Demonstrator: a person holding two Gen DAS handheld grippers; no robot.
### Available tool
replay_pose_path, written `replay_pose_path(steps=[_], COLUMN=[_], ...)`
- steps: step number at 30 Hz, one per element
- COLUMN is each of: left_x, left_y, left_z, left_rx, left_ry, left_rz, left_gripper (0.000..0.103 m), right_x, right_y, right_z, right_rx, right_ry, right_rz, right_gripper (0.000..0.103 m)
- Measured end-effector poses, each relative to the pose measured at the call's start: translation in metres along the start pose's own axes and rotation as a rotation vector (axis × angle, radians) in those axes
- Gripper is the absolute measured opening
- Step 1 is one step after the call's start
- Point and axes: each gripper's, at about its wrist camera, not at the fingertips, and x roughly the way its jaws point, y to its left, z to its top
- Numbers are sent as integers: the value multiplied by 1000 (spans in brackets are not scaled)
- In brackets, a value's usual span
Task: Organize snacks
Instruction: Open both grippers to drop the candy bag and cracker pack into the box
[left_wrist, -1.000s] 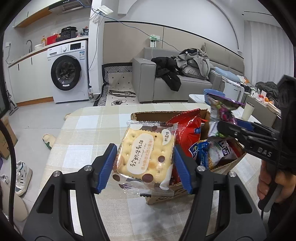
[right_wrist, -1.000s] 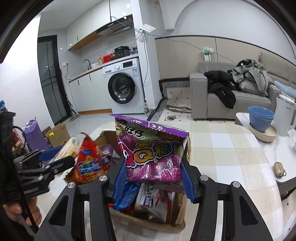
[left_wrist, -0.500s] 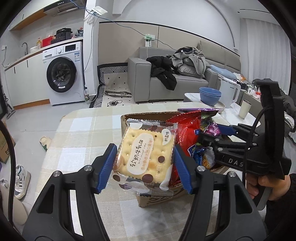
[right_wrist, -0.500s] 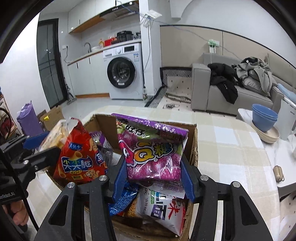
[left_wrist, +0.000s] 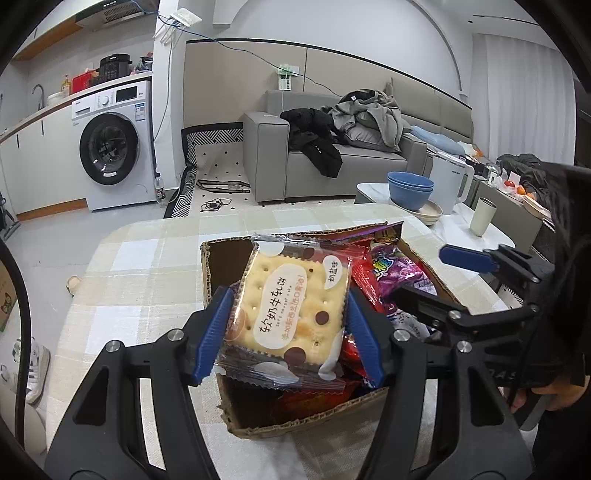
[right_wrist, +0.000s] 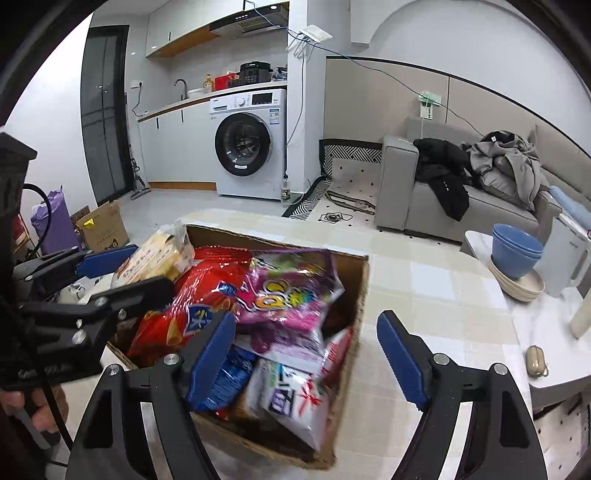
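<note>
Crackers (left_wrist: 291, 310) sit clamped between the left gripper's (left_wrist: 288, 336) blue pads, above the box (left_wrist: 306, 421) of snacks on the table (left_wrist: 147, 266).

Right wrist view: right gripper (right_wrist: 306, 354) has just been opening, jaws apart and empty; purple bag (right_wrist: 288, 291) lies in the box (right_wrist: 354, 302), beside a red bag (right_wrist: 199, 295).

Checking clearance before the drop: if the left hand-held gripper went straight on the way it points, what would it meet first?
Probably the snacks piled in the cardboard box, likely the red bag behind the cracker pack gripped by the left hand-held gripper; depth is unclear.
</note>
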Motion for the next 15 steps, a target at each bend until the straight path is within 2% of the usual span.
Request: replay_pose_path(steps=[4,8,15], left_x=[3,-7,8], left_y=[8,27,29], left_z=[1,5,4], left_rx=[-49,-122,-84], left_ry=[-16,-69,-8], left_rz=[6,6,57], left_gripper=[60,60,60], right_x=[-7,-14,-18], right_y=[-11,-15,-16], right_z=[-5,-9,-10], right_rx=[38,50,55], right_ry=[-7,-17,-23], right_rz=[-2,-4,-2], right_gripper=[84,85,85])
